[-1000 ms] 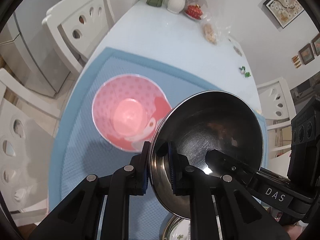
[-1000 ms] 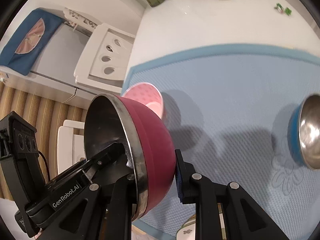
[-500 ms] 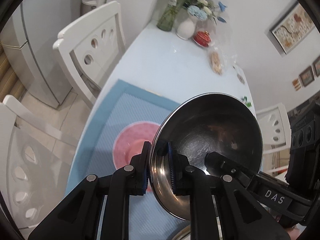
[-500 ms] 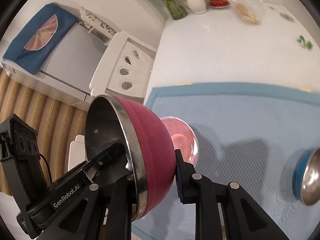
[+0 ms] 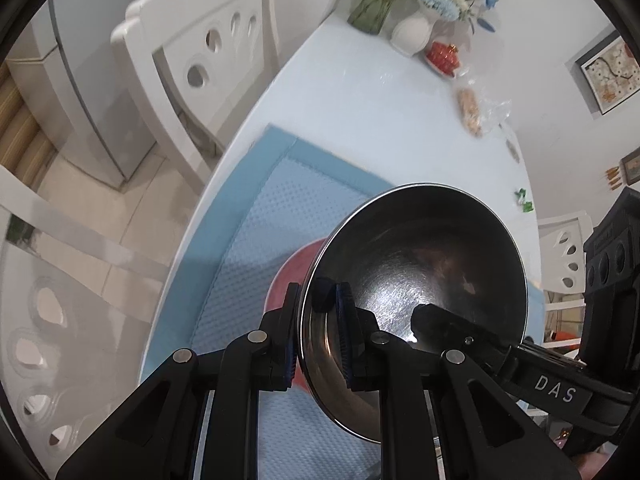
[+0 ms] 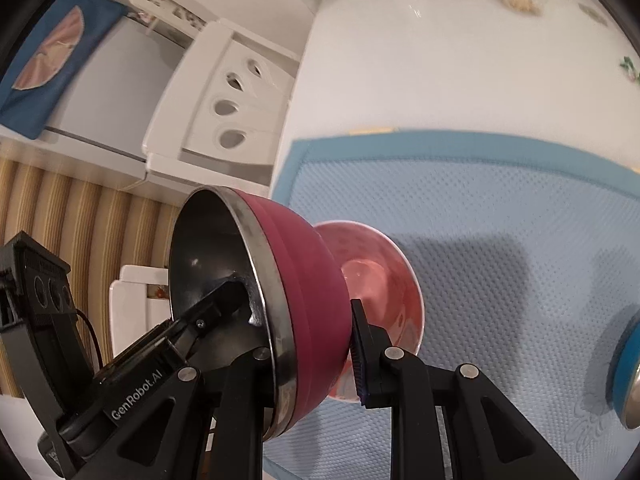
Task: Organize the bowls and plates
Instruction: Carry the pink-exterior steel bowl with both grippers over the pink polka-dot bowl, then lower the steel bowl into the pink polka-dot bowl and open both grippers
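Note:
A steel-lined maroon bowl [image 5: 420, 280] is held tilted in the air by both grippers. My left gripper [image 5: 316, 332] is shut on its left rim. My right gripper [image 6: 316, 344] is shut on its other rim; the maroon outside [image 6: 312, 288] shows in the right wrist view. A pink bowl [image 6: 380, 280] sits on the blue mat [image 6: 500, 220] just behind and below the held bowl; in the left wrist view only its edge [image 5: 296, 272] shows. A blue steel-lined bowl [image 6: 628, 376] lies at the right edge.
White chairs [image 5: 200, 52] stand along the left side of the white table [image 5: 360, 100]. Flower vases [image 5: 412, 32], a red dish [image 5: 442, 56] and a snack bag [image 5: 472, 112] are at the table's far end. The mat's left edge lies near the table edge.
Both grippers with the maroon bowl have drawn back and lowered toward the pink bowl, which is now largely hidden behind the held bowl. The grips have not changed.

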A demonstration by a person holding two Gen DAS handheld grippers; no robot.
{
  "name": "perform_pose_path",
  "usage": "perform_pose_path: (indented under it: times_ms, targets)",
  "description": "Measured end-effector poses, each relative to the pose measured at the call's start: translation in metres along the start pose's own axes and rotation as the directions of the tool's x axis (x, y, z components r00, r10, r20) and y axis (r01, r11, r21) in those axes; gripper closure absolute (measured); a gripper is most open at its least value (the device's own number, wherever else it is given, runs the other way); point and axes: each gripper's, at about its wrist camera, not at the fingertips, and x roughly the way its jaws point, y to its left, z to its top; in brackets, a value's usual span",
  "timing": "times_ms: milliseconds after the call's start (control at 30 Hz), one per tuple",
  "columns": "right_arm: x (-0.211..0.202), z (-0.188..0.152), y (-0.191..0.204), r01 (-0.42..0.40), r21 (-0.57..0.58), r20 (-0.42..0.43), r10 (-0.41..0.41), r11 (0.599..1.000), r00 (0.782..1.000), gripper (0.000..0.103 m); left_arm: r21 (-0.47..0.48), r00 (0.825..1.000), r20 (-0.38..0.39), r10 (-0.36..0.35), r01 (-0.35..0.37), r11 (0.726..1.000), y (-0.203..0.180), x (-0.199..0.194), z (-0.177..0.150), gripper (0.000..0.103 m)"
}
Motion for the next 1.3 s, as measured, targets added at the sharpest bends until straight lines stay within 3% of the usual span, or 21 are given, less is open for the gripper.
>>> perform_pose_path:
  times_ms: [467,600,1300]
  targets:
    - [0.044,0.005,-0.022,0.033,0.035,-0.096,-0.029,0.999,0.995,0.084,0.009,0.997,-0.067,0.043,-0.043,0.999,0.010,0.038,-0.009,0.089]
    - [0.051,0.006,-0.022,0.085,0.013,-0.105,-0.083,0.996,0.991,0.083,0.008,0.996,-0.078,0.044,-0.044,0.999,0.013,0.043,-0.010,0.089]
    - [0.052,0.011,-0.020,0.102,-0.002,-0.136,-0.101,0.995,0.986,0.081,0.002,0.997,-0.062,0.039,-0.039,0.999,0.014,0.037,-0.009,0.089]
